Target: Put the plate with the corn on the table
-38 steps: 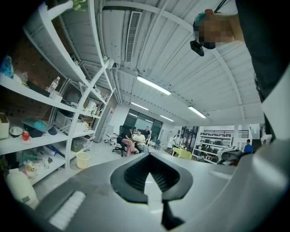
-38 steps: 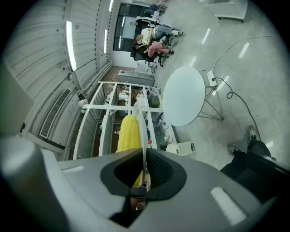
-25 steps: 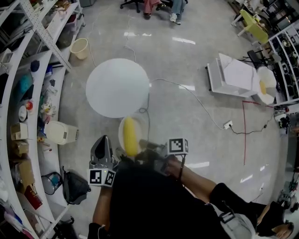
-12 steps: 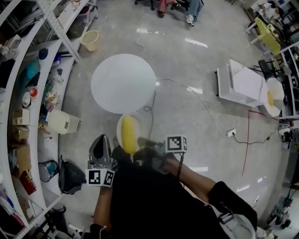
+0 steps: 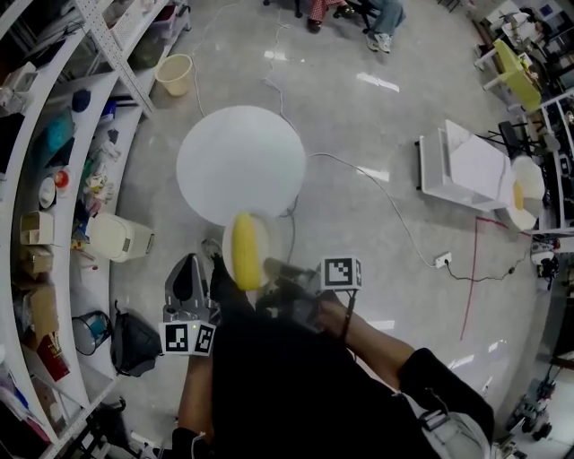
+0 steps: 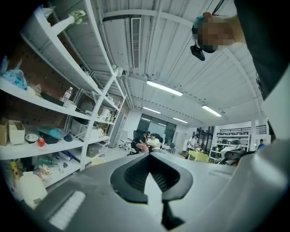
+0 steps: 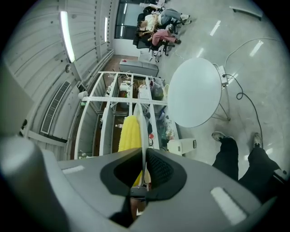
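Shelving (image 5: 54,179) is running along the left side, crowded with boxes and bottles, and a pale bucket (image 5: 174,74), a white container (image 5: 117,240) and a black bag (image 5: 136,341) are sitting on the floor at its foot. A cable (image 5: 377,193) is trailing across the glossy grey floor (image 5: 359,108) from under the round white table (image 5: 240,161) toward a white cabinet (image 5: 462,161) well off to the right. People (image 5: 345,11) are sitting at the far end of the room.

The table's top is lying bare, with open floor on its right and far sides and the shelving near its left.

The right gripper (image 5: 269,267) is pinching the rim of the plate (image 5: 267,235), its pads pressing on both faces of the thin edge. The corn (image 5: 244,251) is lying lengthwise on the plate, which in the head view is overlapping the table's near rim. How high it is hanging above the top cannot be told. The left gripper (image 5: 190,269) is hovering just beside the plate, its jaws pressed together on nothing.
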`<control>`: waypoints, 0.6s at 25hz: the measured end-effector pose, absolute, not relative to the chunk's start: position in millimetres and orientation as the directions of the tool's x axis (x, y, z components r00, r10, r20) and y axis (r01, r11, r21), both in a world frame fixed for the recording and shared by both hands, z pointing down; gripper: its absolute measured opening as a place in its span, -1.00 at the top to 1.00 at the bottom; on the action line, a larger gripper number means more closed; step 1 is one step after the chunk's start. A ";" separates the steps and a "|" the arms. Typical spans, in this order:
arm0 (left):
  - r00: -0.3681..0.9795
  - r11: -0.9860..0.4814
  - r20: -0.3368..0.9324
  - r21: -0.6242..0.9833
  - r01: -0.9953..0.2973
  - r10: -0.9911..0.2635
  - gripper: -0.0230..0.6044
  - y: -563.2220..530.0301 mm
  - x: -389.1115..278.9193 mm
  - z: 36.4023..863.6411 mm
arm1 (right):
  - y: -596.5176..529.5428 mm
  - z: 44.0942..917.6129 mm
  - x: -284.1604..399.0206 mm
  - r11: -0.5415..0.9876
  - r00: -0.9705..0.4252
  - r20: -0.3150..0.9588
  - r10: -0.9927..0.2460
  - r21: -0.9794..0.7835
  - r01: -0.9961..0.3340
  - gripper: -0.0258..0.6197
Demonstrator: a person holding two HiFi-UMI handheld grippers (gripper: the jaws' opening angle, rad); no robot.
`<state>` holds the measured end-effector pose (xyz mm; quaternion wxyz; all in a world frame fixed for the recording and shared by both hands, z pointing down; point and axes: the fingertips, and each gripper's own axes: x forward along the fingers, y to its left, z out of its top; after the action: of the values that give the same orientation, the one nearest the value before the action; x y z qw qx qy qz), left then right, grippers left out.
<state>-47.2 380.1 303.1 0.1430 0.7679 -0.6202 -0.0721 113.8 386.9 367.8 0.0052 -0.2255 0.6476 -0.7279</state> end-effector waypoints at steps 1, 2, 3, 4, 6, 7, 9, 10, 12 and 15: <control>0.219 -0.188 0.067 0.312 -0.931 -0.973 0.91 373.1 -51.8 303.8 | 380.1 366.7 110.6 -0.160 -0.899 0.317 -0.303 -0.947 -0.280 0.82; 0.217 -0.186 0.066 0.316 -0.930 -0.974 0.91 365.7 -56.3 303.9 | 373.8 366.1 108.1 -0.168 -0.896 0.323 -0.305 -0.944 -0.283 0.82; 0.216 -0.185 0.064 0.320 -0.929 -0.974 0.91 358.0 -60.7 303.8 | 367.3 365.9 105.7 -0.175 -0.892 0.332 -0.306 -0.941 -0.290 0.82; 0.217 -0.186 0.064 0.324 -0.928 -0.974 0.91 350.0 -65.1 304.1 | 360.2 365.8 102.6 -0.175 -0.891 0.335 -0.307 -0.940 -0.294 0.82; 0.224 -0.191 0.066 0.329 -0.925 -0.972 0.91 332.2 -73.9 305.5 | 343.5 364.1 93.0 -0.155 -0.895 0.317 -0.314 -0.947 -0.281 0.82; 0.229 -0.195 0.068 0.329 -0.924 -0.971 0.91 322.6 -78.2 305.7 | 334.3 362.7 87.1 -0.137 -0.899 0.301 -0.317 -0.953 -0.270 0.82; 0.242 -0.208 0.066 0.328 -0.921 -0.968 0.91 303.8 -85.9 304.6 | 319.2 361.6 77.4 -0.127 -0.902 0.292 -0.320 -0.956 -0.264 0.82; 0.247 -0.213 0.067 0.328 -0.921 -0.967 0.91 294.8 -89.5 303.8 | 312.9 361.0 73.2 -0.131 -0.901 0.292 -0.320 -0.956 -0.263 0.82; 0.255 -0.220 0.068 0.329 -0.918 -0.964 0.91 277.1 -97.2 303.1 | 302.6 364.2 68.7 -0.166 -0.888 0.333 -0.317 -0.942 -0.293 0.82; 0.272 -0.234 0.071 0.336 -0.912 -0.960 0.91 254.3 -109.3 304.3 | 284.9 366.4 56.8 -0.189 -0.876 0.363 -0.318 -0.929 -0.317 0.82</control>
<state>-109.3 254.3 304.3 0.1573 0.7820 -0.5985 -0.0751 56.8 284.9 366.4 0.0003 -0.2491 0.6367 -0.7298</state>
